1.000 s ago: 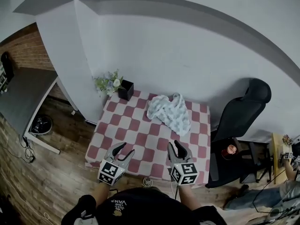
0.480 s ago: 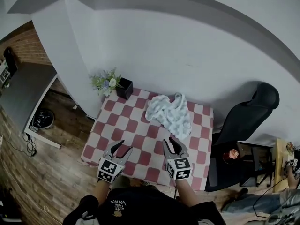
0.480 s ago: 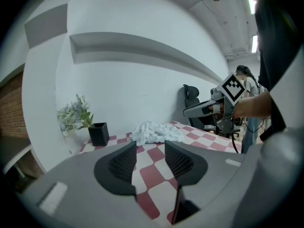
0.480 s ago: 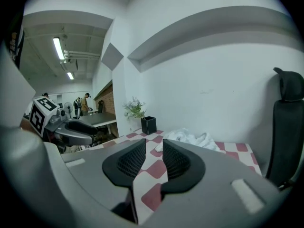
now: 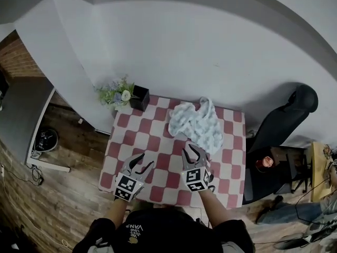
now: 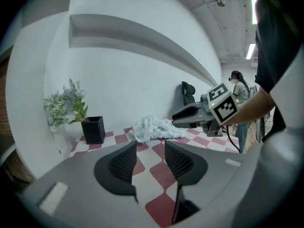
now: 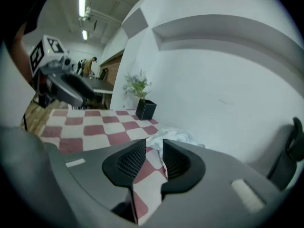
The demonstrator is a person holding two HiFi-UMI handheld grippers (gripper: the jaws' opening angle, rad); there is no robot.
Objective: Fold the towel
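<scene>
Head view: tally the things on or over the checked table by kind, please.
towel: 1
flower pot: 1
tools: 2, the left tool and the right tool
Total: 4

A square table (image 5: 136, 137) under a red-and-white checked cloth is standing against a white wall (image 5: 184, 46). A black pot (image 5: 140, 98) is sitting at the table's far left corner, holding a bunch of pale flowers (image 5: 112, 93) that is leaning out past the edge. A black office chair (image 5: 281, 123) is standing just beside the table's right side. A grey desk (image 5: 18, 115) is standing well off to the left, with a round dark device (image 5: 46, 139) lying on the wooden floor (image 5: 68, 194) near it.
</scene>
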